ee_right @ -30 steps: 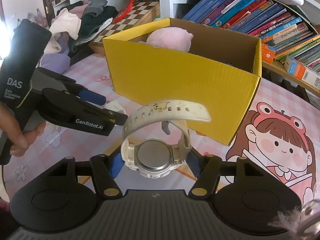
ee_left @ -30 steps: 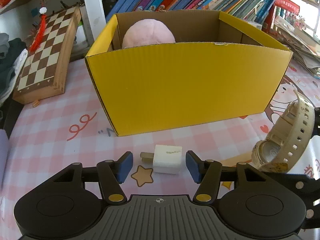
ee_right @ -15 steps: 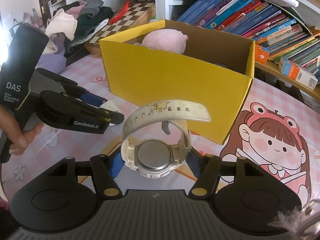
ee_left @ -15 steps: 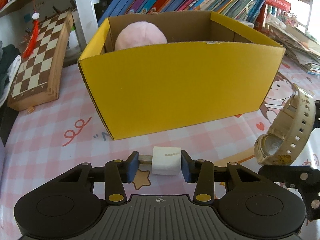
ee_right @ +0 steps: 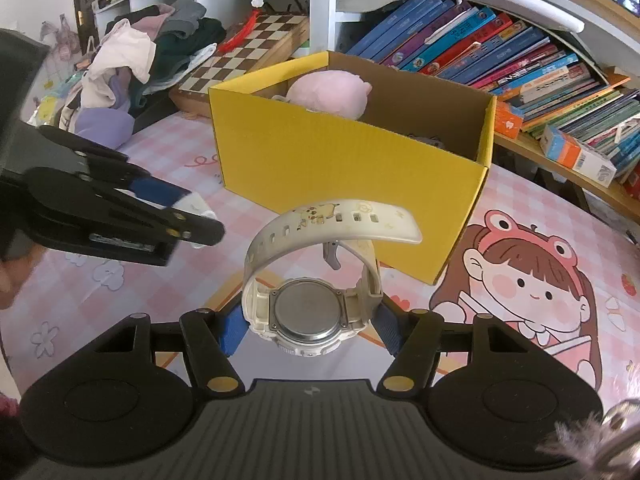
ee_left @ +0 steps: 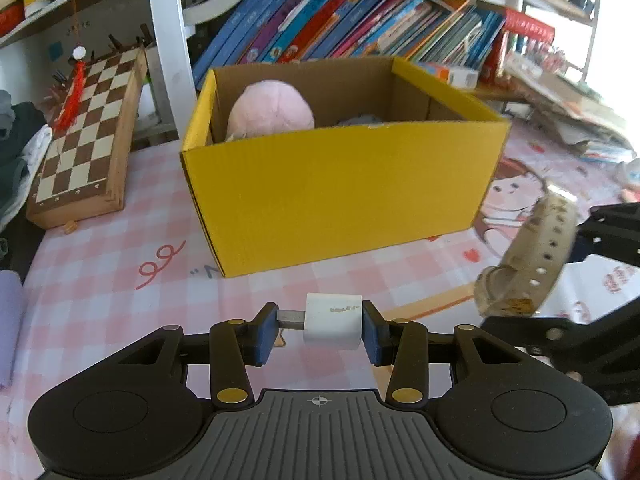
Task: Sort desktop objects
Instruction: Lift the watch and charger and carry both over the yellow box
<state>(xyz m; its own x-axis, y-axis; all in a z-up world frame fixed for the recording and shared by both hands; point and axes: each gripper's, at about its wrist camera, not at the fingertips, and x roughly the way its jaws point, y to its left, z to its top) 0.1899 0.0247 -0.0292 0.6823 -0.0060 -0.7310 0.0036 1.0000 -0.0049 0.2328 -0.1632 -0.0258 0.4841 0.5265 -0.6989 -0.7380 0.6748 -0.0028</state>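
Note:
My left gripper (ee_left: 320, 330) is shut on a white plug adapter (ee_left: 333, 320), lifted above the pink checked tablecloth, in front of the yellow cardboard box (ee_left: 340, 196). A pink plush toy (ee_left: 270, 114) lies in the box's back left corner. My right gripper (ee_right: 310, 330) is shut on a cream wristwatch (ee_right: 308, 304) with its strap arched up, held above the table to the right of the left gripper. The watch also shows in the left wrist view (ee_left: 528, 256). The box (ee_right: 344, 160) stands just beyond both grippers.
A folded chessboard (ee_left: 86, 136) leans at the back left. Rows of books (ee_left: 360, 28) fill the shelf behind the box. A pile of clothes (ee_right: 132, 60) lies far left. The tablecloth has a cartoon girl print (ee_right: 532, 280) at the right.
My left gripper closed on the white adapter and lifted it off the table. Both grippers have risen, so I see more of the inside of the box.

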